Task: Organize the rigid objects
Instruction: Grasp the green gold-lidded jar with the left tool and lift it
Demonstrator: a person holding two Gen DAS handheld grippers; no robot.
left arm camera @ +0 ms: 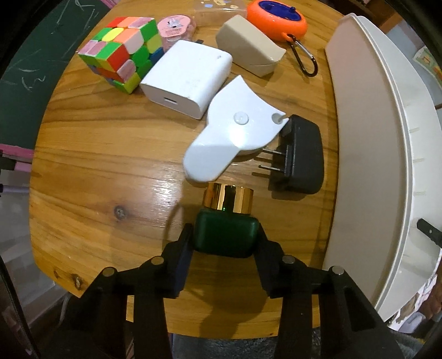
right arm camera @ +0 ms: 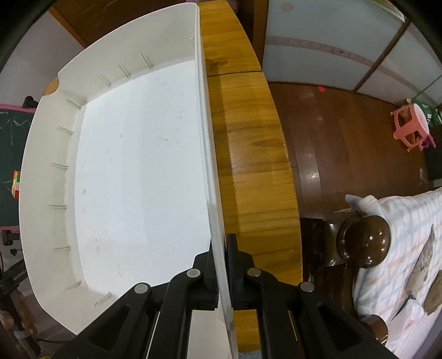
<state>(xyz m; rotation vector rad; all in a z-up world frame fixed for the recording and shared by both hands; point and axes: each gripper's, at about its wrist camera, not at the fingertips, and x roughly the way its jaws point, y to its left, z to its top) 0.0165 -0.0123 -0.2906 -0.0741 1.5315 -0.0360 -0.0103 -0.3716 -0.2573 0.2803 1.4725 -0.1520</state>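
Observation:
A small green bottle with a gold cap lies on the wooden table near its front edge. My left gripper points down with its two fingers pressed on the bottle's sides. To the right stands a white tray. In the right wrist view the tray holds nothing, and my right gripper is shut on its right wall, one finger inside and one outside.
Behind the bottle lie a white flat plastic piece, a black plug adapter, a white charger, a colour cube, a beige case, a pink disc and an orange case with carabiner. A bed is right of the table.

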